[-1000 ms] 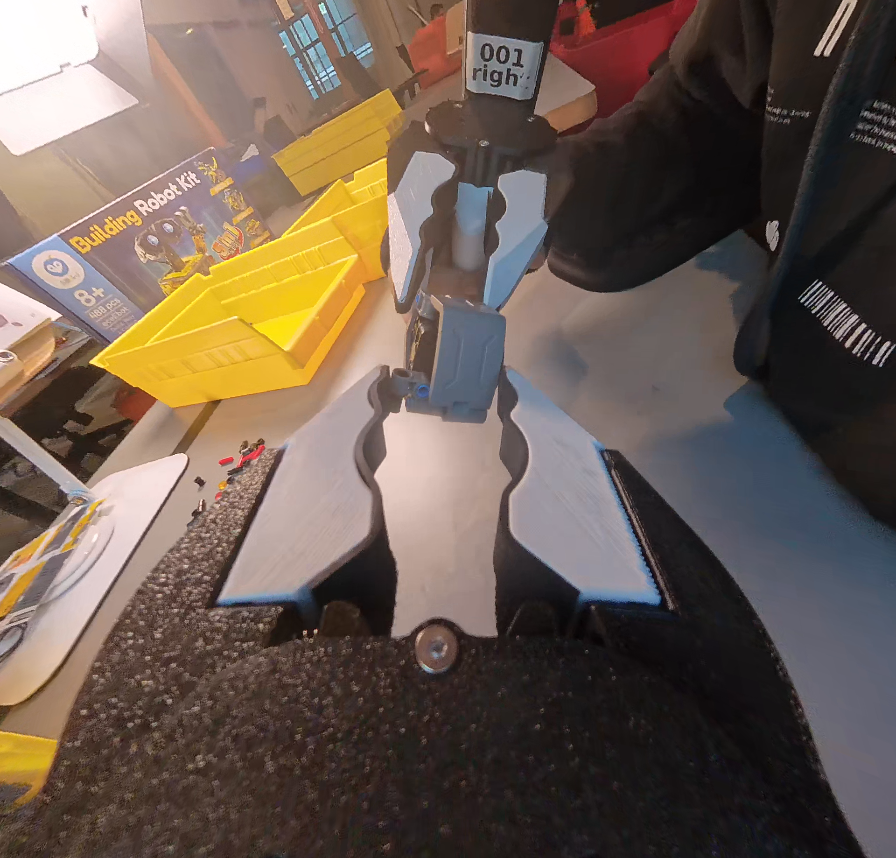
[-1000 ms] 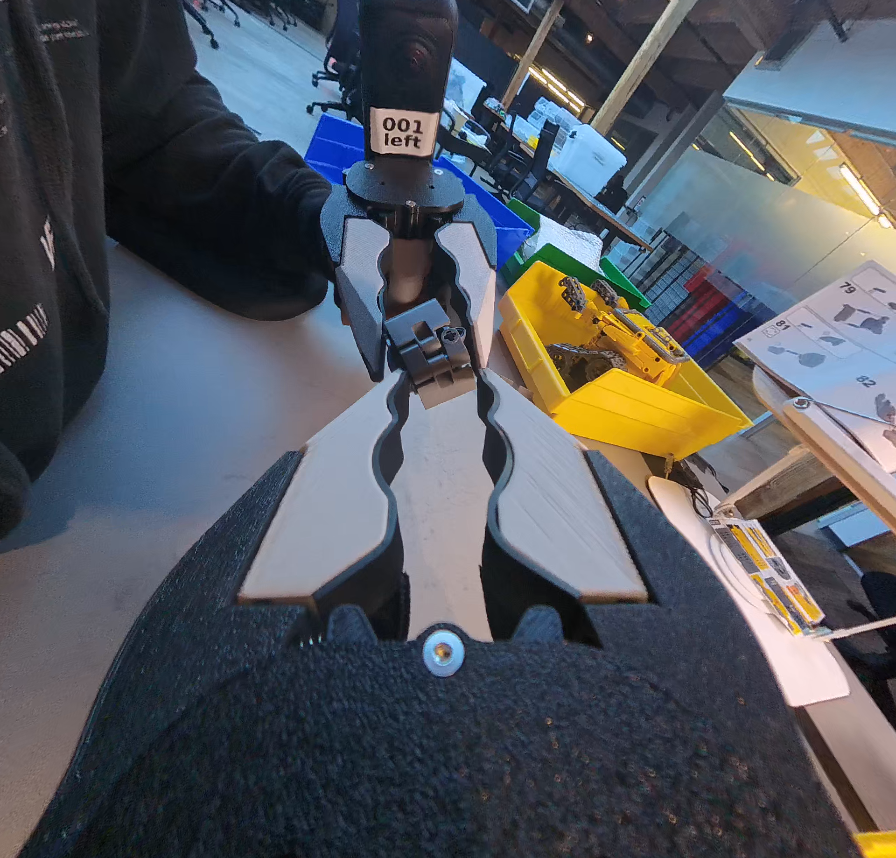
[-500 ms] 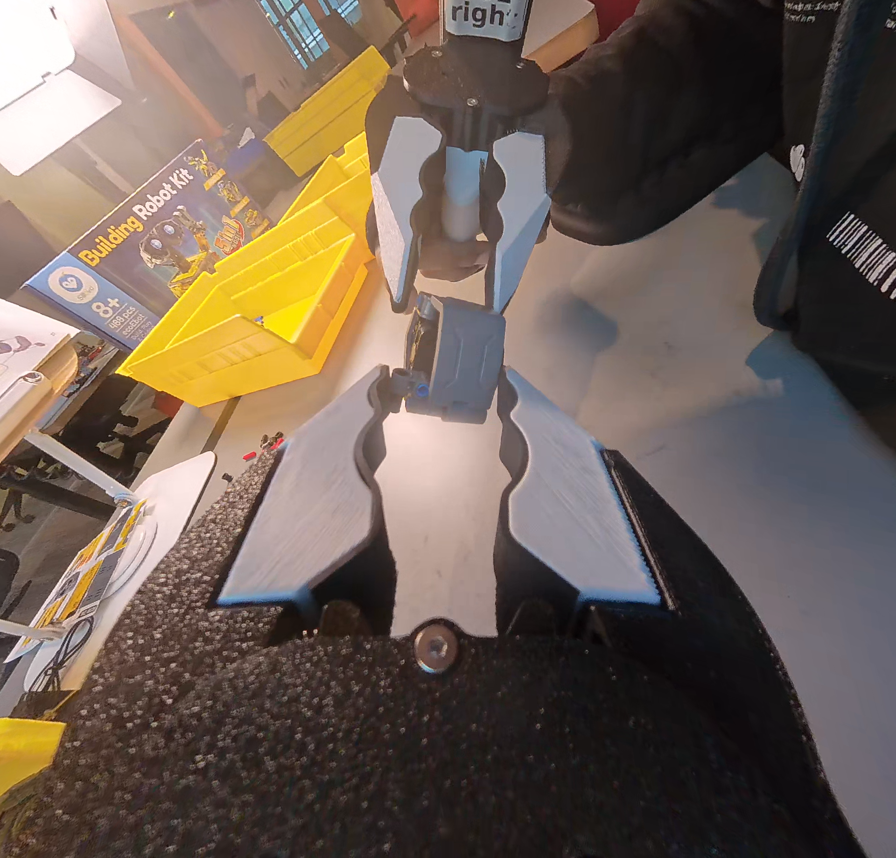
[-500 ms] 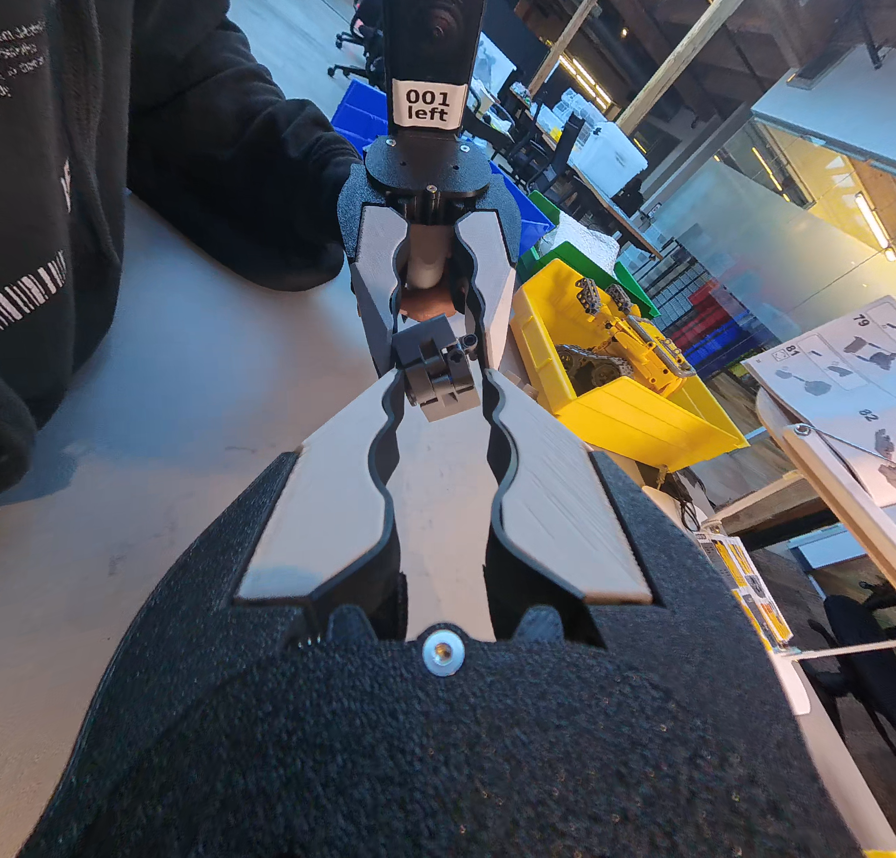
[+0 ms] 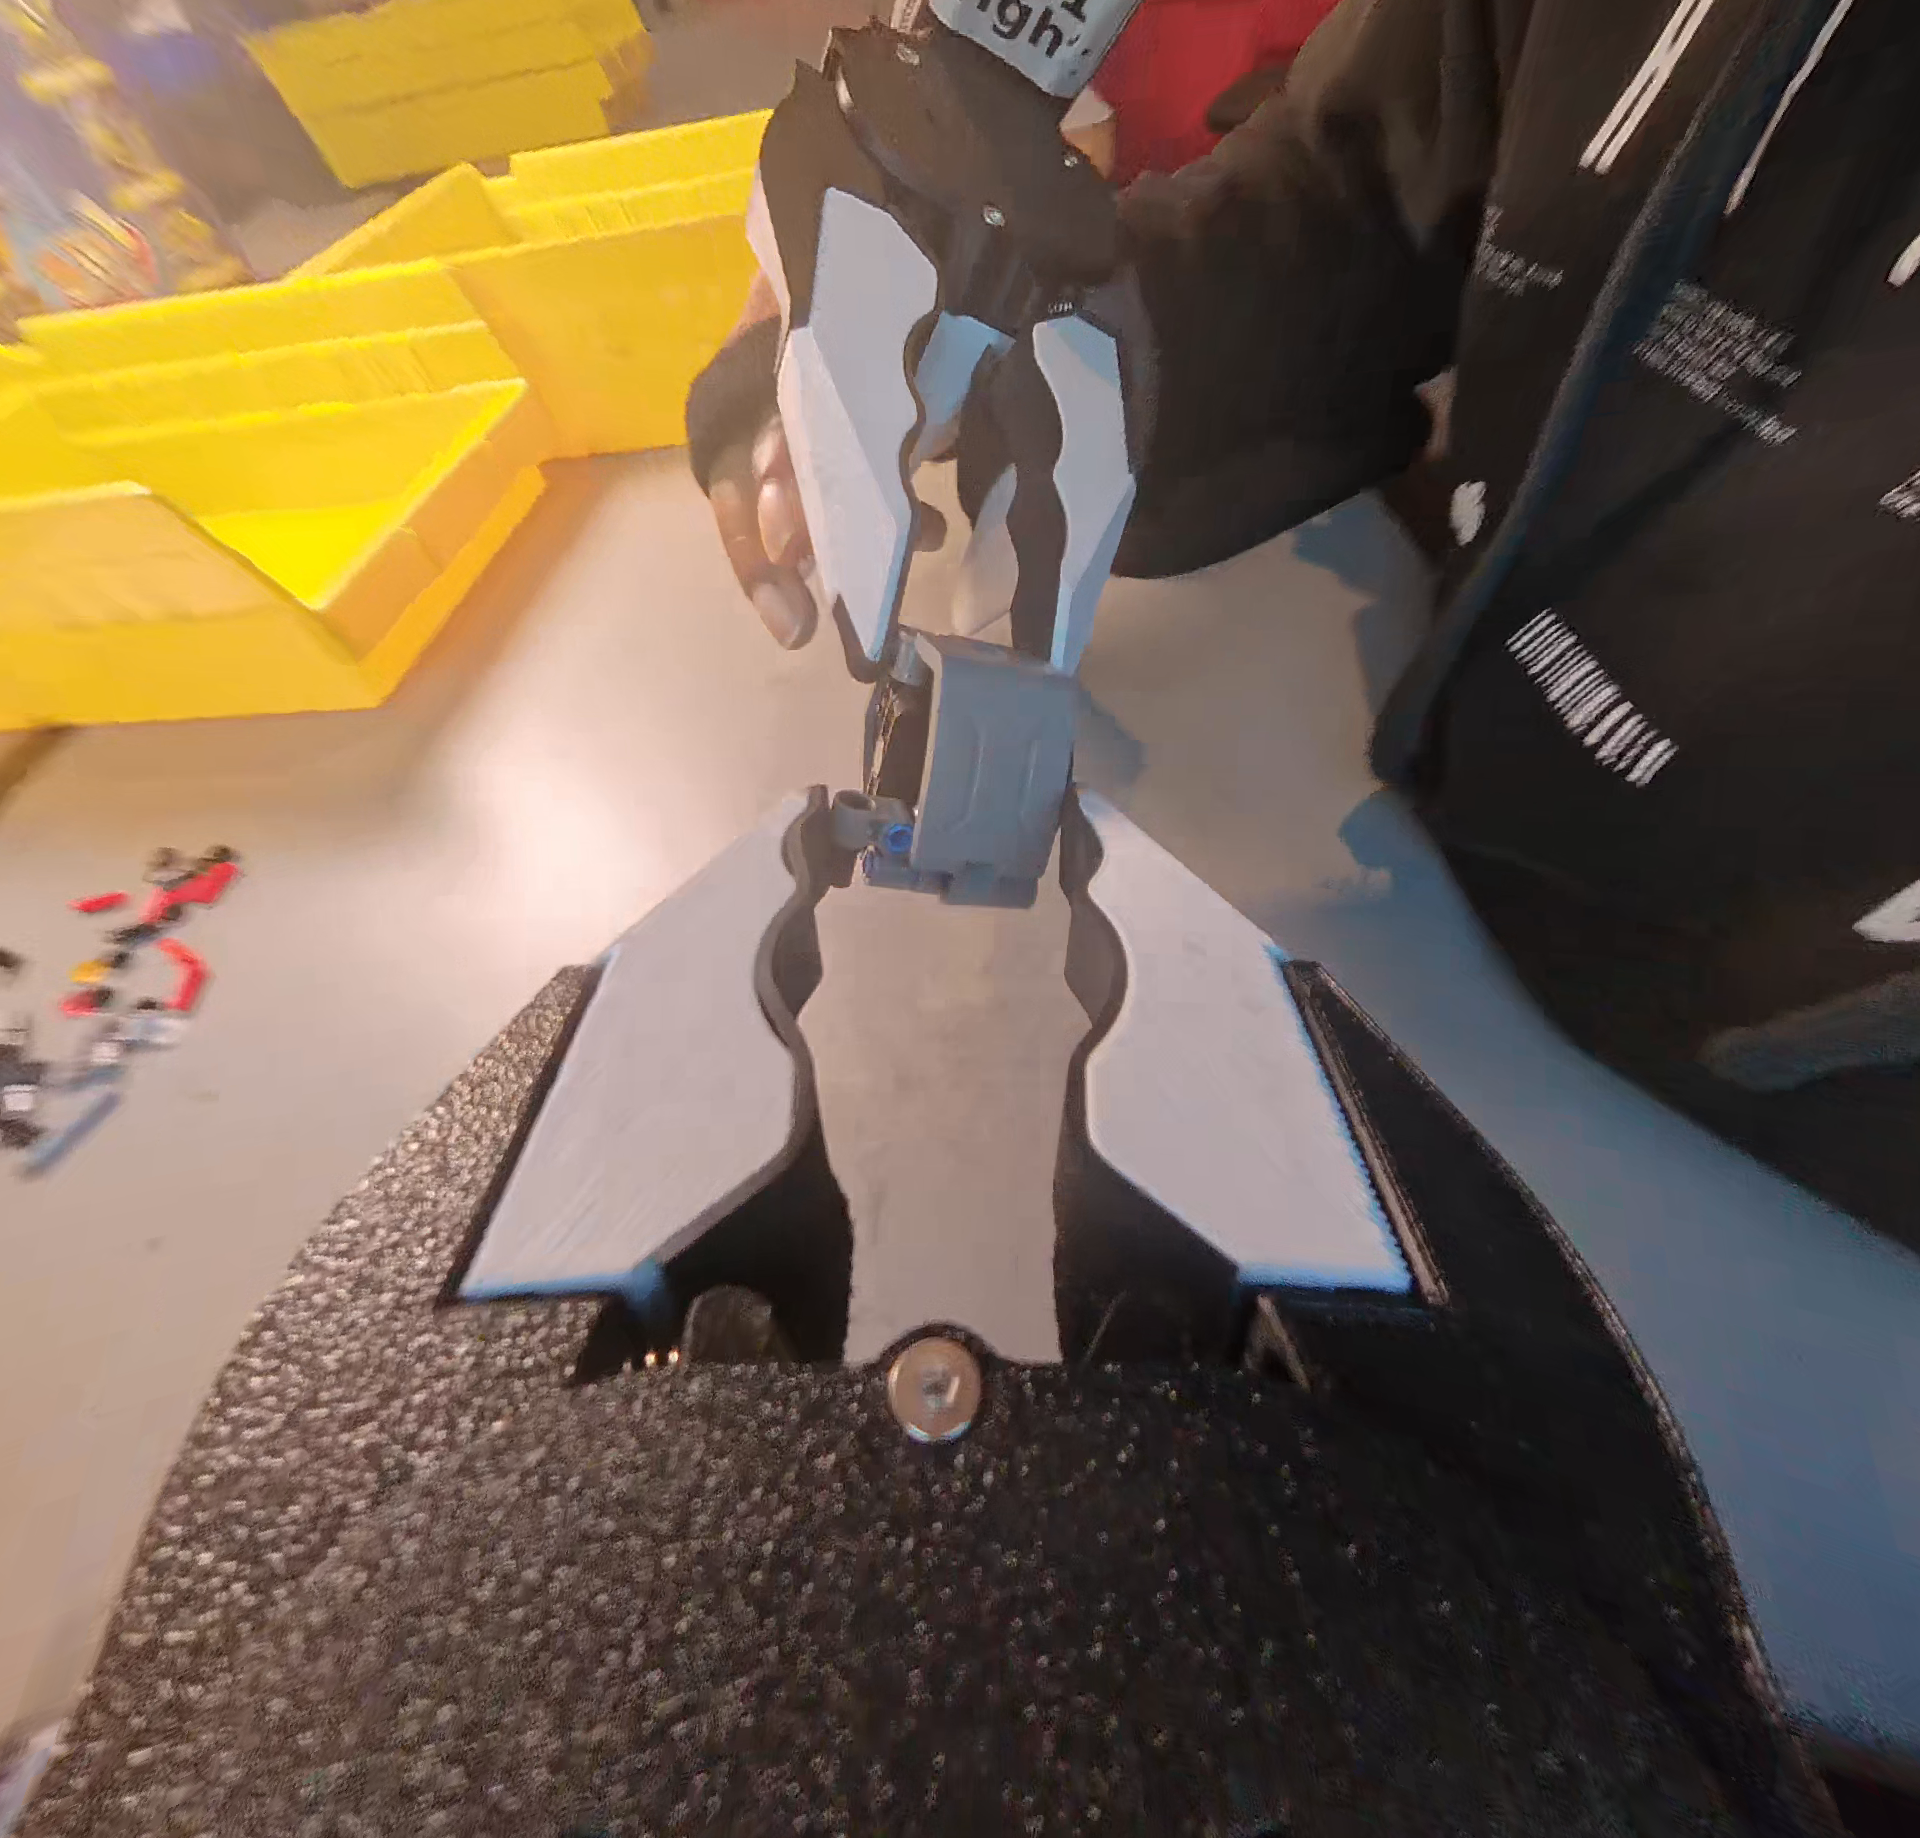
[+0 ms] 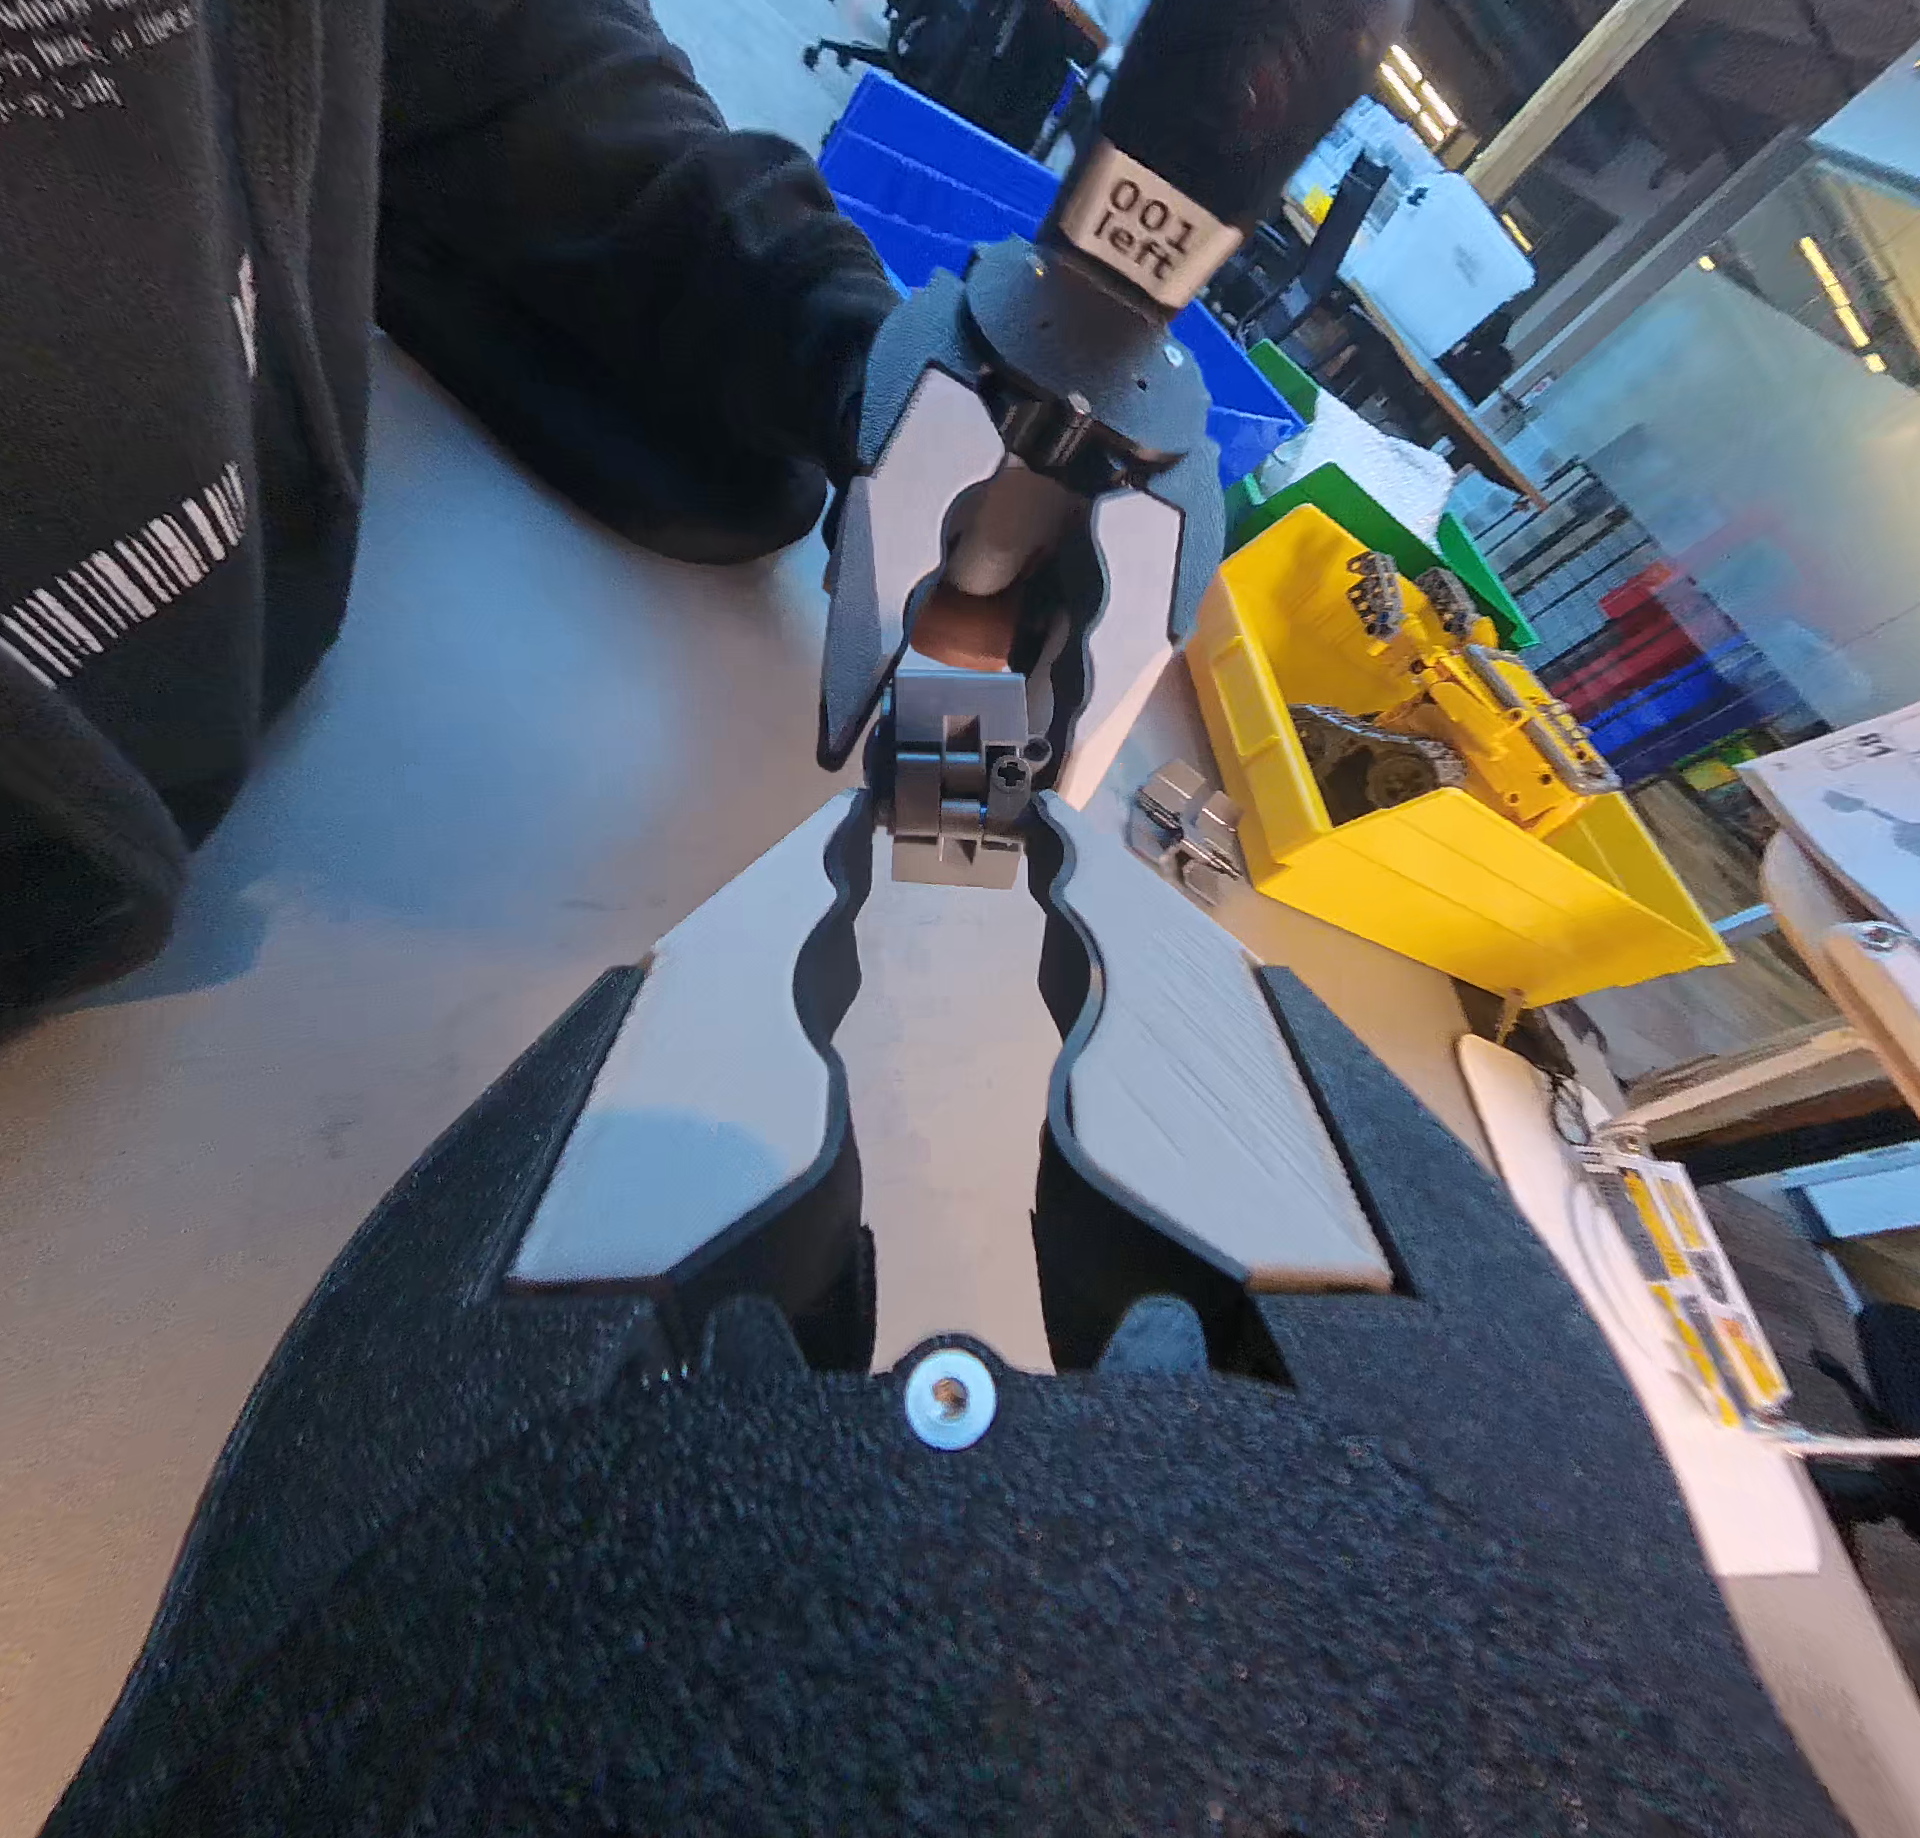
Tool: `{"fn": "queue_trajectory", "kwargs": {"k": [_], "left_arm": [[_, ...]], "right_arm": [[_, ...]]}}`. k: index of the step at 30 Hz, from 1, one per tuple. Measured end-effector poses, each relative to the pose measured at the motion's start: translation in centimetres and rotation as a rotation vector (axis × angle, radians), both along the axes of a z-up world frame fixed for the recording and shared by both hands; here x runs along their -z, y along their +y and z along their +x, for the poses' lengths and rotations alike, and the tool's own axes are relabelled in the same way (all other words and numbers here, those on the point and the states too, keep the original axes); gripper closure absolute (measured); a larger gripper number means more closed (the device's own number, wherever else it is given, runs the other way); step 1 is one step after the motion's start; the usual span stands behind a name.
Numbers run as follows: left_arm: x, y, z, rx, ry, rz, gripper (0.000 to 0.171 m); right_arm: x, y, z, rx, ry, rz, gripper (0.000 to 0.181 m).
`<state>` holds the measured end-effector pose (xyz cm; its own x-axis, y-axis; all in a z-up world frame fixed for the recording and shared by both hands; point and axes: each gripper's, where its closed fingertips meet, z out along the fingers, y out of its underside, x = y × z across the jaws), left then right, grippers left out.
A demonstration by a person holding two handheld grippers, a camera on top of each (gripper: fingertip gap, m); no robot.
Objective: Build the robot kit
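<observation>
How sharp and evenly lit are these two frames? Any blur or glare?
Left wrist view: motion blur smears the yellow bins and small loose parts; warm glare on the table; the grey block stays fairly sharp. Right wrist view: cooler, dimmer light, background soft, yellow toy digger readable.

Workshop / maker space. Grey workbench [image 6: 499, 749] with yellow parts bins [image 5: 260, 500], loose small building pieces [image 5: 125, 957], a yellow tracked toy vehicle [image 6: 1455, 708] in a bin. Far right: blue bins [image 6: 935, 188], stacked crates, more benches, office chairs, exposed timber beams.
</observation>
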<state>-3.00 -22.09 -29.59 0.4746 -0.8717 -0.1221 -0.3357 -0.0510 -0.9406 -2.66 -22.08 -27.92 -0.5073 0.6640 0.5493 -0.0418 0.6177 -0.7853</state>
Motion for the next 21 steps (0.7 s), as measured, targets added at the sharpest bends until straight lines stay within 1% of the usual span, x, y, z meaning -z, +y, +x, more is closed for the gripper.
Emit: {"fn": "queue_trajectory", "kwargs": {"k": [3, 8, 14, 18, 21], "left_arm": [[-0.2, -0.7, 0.4, 0.064, -0.097, -0.102, 0.128], [-0.1, -1.5, 0.8, 0.128, -0.150, -0.195, 0.128], [0.1, -2.5, 1.1, 0.202, -0.208, -0.315, 0.128], [-0.8, -2.8, 1.1, 0.252, -0.313, -0.401, 0.128], [-0.9, -3.0, 1.2, 0.269, -0.340, -0.451, 0.128]], "right_arm": [[-0.3, -0.6, 0.2, -0.035, -0.026, -0.083, 0.152], [-0.4, -1.5, 0.4, -0.078, -0.071, -0.188, 0.151], [-0.5, -2.2, 0.6, -0.129, -0.144, -0.330, 0.155], [-1.4, -2.3, 0.5, -0.130, -0.142, -0.393, 0.157], [-1.4, -2.4, 0.5, -0.141, -0.158, -0.435, 0.158]]}}
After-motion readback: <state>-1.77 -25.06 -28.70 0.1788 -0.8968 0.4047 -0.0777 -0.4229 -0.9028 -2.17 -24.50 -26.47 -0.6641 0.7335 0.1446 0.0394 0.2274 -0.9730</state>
